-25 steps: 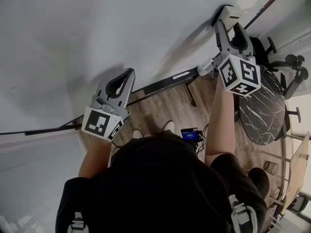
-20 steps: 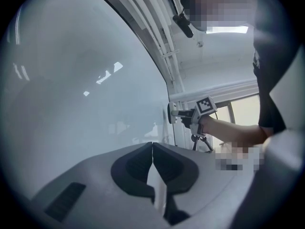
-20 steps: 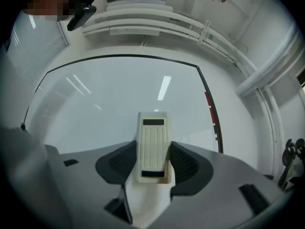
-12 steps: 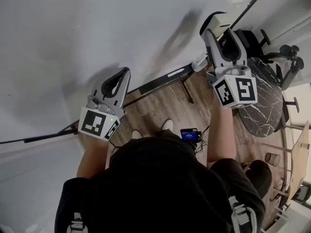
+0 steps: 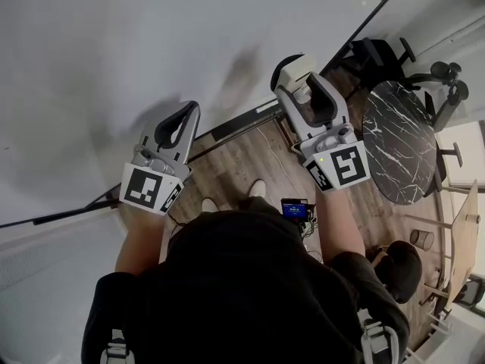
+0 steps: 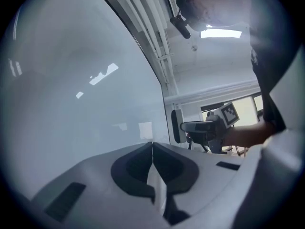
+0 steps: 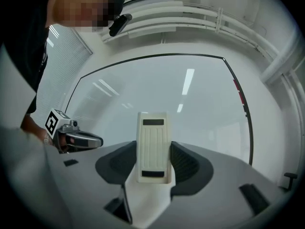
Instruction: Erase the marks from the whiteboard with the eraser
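The whiteboard (image 5: 151, 36) fills the upper left of the head view and looks blank there. My right gripper (image 5: 297, 82) is shut on the cream eraser (image 5: 294, 68), whose dark pad faces the board near its lower edge. In the right gripper view the eraser (image 7: 153, 147) stands upright between the jaws of the right gripper (image 7: 153, 149), with the board (image 7: 200, 104) behind it. A short red streak (image 7: 238, 92) lies by the board's right frame. My left gripper (image 5: 189, 111) is shut and holds nothing; its tip is close to the board. Its jaws meet in the left gripper (image 6: 152, 149) view.
A dark rail (image 5: 235, 130) runs along the board's bottom edge above the wooden floor (image 5: 250, 165). A round black marble table (image 5: 402, 142) and office chairs (image 5: 447, 82) stand to the right. A small device with a blue screen (image 5: 295, 209) hangs at my chest.
My right gripper has carried the eraser left and down across the board, toward its lower edge. The left gripper has barely shifted.
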{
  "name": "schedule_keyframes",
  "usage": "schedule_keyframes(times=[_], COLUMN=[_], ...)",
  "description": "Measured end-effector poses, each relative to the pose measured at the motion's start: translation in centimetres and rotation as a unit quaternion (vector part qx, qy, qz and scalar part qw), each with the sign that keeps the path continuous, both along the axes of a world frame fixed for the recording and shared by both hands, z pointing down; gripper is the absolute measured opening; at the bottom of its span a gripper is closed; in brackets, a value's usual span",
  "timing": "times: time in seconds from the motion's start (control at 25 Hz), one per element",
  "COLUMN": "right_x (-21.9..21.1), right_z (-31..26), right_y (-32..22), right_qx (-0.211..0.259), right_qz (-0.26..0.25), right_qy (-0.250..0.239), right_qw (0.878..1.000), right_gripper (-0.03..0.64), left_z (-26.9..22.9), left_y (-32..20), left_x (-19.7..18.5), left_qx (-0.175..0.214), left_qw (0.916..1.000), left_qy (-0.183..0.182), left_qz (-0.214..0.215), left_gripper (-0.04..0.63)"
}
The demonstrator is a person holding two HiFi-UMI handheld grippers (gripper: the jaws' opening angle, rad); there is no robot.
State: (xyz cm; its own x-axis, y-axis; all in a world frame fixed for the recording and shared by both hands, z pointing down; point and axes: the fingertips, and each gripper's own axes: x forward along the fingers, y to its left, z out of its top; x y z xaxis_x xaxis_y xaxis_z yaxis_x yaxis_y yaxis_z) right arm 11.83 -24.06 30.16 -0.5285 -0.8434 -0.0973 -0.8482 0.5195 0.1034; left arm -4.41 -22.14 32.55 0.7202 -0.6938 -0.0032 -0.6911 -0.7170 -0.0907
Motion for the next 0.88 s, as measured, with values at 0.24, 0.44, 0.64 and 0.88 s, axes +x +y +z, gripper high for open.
schedule_keyframes(times=[0.24, 0.44, 0.64, 0.88], right_x=[-2.3, -4.3, -4.6, -5.8], right_z=[3.8, 6.2, 9.2, 11.1], right_y=[2.3, 4.6, 5.6, 6.8], right_qx=[-0.024, -0.035, -0.064, -0.078], right_qz=[-0.046, -0.075, -0.077, -0.084], right_qy=[-0.012, -0.026, -0.011, -0.020], right_qw=[0.999, 0.996, 0.995, 0.993], right_gripper=[0.222, 0.222, 0.221, 0.221], left_z=[1.9, 3.9, 5.9, 7.8], left_y=[0.6, 2.2, 3.2, 4.9], left_x=[0.6, 0.8, 1.3, 1.1], left_qx=[-0.007, -0.009, -0.027, -0.033], left_qw=[0.9999, 0.9994, 0.9989, 0.9980], left_qy=[0.003, -0.002, 0.000, -0.003], left_qz=[0.016, 0.033, 0.039, 0.054], left_gripper=[0.006, 0.006, 0.006, 0.006])
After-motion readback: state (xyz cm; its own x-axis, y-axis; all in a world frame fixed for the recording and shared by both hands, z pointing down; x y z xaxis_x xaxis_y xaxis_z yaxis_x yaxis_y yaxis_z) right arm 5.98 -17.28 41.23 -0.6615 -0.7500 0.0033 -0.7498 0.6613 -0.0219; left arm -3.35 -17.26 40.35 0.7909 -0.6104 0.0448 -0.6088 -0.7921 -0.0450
